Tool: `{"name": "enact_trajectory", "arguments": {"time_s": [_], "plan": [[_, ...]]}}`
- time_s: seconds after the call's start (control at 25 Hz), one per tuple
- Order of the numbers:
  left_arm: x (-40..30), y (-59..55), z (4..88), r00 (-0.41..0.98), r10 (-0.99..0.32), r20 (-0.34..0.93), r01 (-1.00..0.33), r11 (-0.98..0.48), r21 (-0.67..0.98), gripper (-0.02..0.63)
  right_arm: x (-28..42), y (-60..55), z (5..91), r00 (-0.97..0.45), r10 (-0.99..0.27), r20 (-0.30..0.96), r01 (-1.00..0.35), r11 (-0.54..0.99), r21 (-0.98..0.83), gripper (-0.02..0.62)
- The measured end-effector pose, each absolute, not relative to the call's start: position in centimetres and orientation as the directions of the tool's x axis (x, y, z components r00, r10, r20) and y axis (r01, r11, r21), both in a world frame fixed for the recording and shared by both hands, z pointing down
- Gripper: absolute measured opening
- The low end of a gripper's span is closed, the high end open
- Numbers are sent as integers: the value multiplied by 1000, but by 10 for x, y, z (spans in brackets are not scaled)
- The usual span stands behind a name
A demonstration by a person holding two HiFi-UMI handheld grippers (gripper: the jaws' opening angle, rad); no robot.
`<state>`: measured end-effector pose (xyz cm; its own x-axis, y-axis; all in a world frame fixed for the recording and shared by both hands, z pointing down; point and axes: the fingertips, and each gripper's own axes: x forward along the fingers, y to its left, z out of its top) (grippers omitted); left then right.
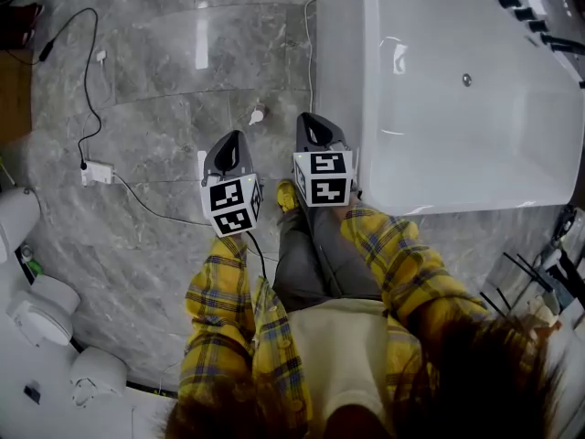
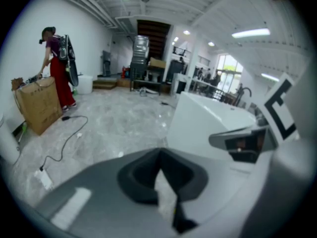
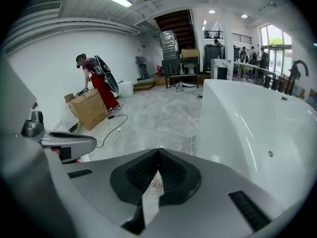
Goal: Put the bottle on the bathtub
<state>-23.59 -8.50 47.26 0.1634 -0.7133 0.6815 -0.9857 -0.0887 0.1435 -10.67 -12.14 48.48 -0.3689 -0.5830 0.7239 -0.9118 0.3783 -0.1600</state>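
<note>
Floor (image 1: 164, 80) of grey marble runs beside the white bathtub (image 1: 340, 71).

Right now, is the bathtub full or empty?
Empty: the bathtub shows a bare white basin, its round fitting uncovered, with no water visible inside.

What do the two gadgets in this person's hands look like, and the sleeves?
The left hand-held gripper and the right hand-held gripper are grey wedges tapering to dark ribbed pads, each carrying a white cube of black square markers. A thin black cable trails from the left one. The sleeves are yellow plaid.
</note>
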Motion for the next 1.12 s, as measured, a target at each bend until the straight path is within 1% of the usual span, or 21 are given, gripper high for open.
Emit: {"name": "enact_trajectory", "arguments": {"time_s": [0.16, 0.4, 0.84, 1.12], "plan": [[-242, -78, 462, 156, -701, 696, -985, -57, 163, 9, -105, -118, 470, -377, -584, 719, -909, 380, -168, 12], [-245, -66, 447, 164, -690, 705, -984, -62, 168, 9, -99, -107, 453, -395, -576, 716, -903, 388, -185, 14], [-249, -50, 433, 174, -697, 696, -977, -34, 210, 9, -94, -92, 444, -383, -575, 723, -910, 371, -187, 12], [-247, -40, 438, 190, -674, 714, -971, -23, 236, 8, -91, -90, 439, -386, -581, 717, -912, 359, -200, 12]]}}
